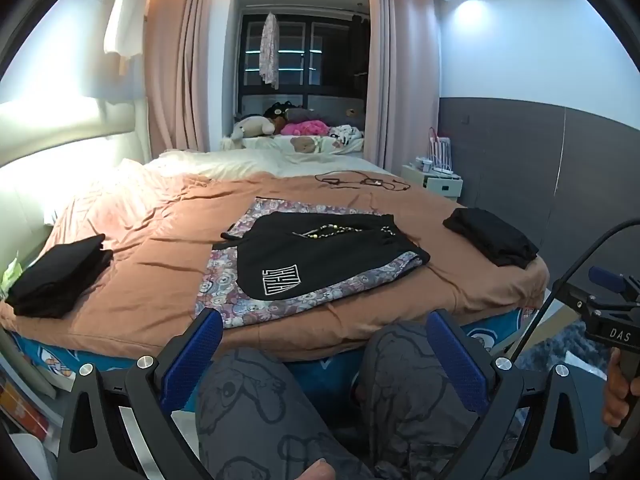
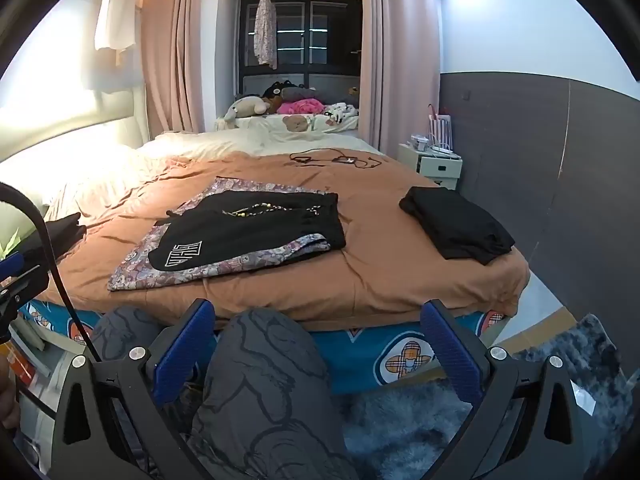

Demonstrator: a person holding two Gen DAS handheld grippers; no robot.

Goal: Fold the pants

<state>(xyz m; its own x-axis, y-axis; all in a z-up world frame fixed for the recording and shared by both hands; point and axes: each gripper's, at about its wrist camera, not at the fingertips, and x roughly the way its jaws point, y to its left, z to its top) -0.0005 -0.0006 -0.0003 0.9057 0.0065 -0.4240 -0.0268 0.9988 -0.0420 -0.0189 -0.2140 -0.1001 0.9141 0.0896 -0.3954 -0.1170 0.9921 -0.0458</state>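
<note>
Black shorts [image 1: 320, 256] lie flat on a patterned cloth [image 1: 224, 300] atop the bed [image 1: 132, 248] — ahead of and above both hand-held grippers. Left hand-held gripper [image 1: 324, 344] and right hand-held gripper [image 2: 318, 332] are released, jaws wide, grasping nothing — held over the person's knees [image 2: 268, 364], well apart from the shorts. Folded black piles [image 2: 456, 224] flank them.
</note>
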